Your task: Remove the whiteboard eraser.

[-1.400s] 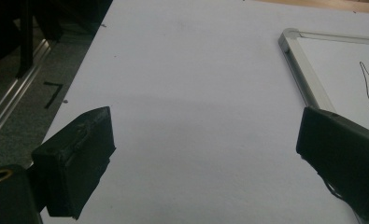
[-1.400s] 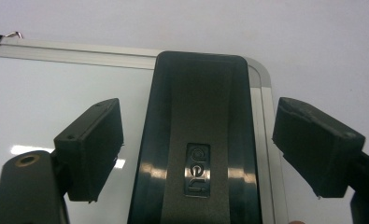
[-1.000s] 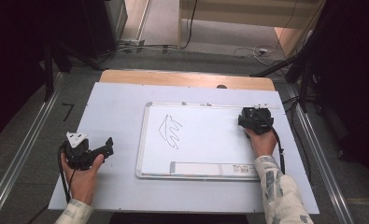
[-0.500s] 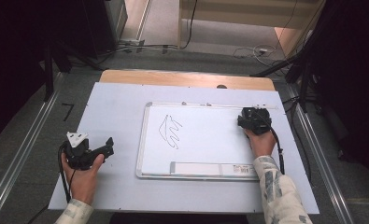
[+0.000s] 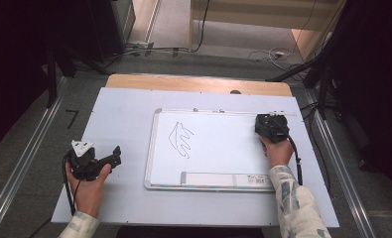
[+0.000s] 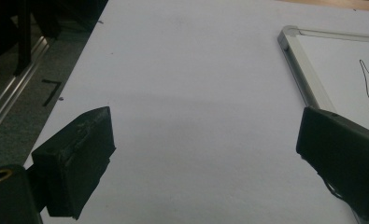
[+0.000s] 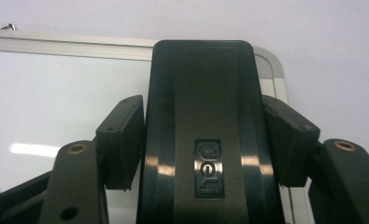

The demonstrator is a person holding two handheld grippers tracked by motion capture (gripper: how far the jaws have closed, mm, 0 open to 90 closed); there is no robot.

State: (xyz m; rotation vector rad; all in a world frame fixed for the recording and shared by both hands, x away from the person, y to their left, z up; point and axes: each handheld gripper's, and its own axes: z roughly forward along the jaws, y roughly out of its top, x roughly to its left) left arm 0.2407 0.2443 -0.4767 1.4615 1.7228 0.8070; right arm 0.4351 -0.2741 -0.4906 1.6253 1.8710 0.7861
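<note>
We are pinching a black eraser (image 7: 205,140) with our right tool (image 7: 205,144): its jaws have just been closing, and in the right gripper view both pads are pressing on the eraser's two long sides, with the embossed logo facing the camera. In the high view the right tool (image 5: 271,126) is sitting at the far right corner of the whiteboard (image 5: 218,158), and the eraser under it is mostly hidden by the tool body, so we are only guessing that it is resting flat on the board there. The right gripper view is showing the whiteboard's (image 7: 56,93) rounded metal corner just beyond the eraser's far end.

Our left tool (image 5: 115,154) is lying well apart from this, held low over the pale bench (image 5: 124,114) to the left of the whiteboard, with its jaws spread wide and nothing between them. In the left gripper view the two black pads (image 6: 79,158) are standing far apart over bare bench, and the near left edge of the whiteboard's frame (image 6: 303,74) is running past the right-hand pad.

On the whiteboard, a black marker scribble (image 5: 181,140) is sitting left of centre, well apart from the eraser. A printed label strip (image 5: 223,179) is lying along the whiteboard's near edge.
</note>
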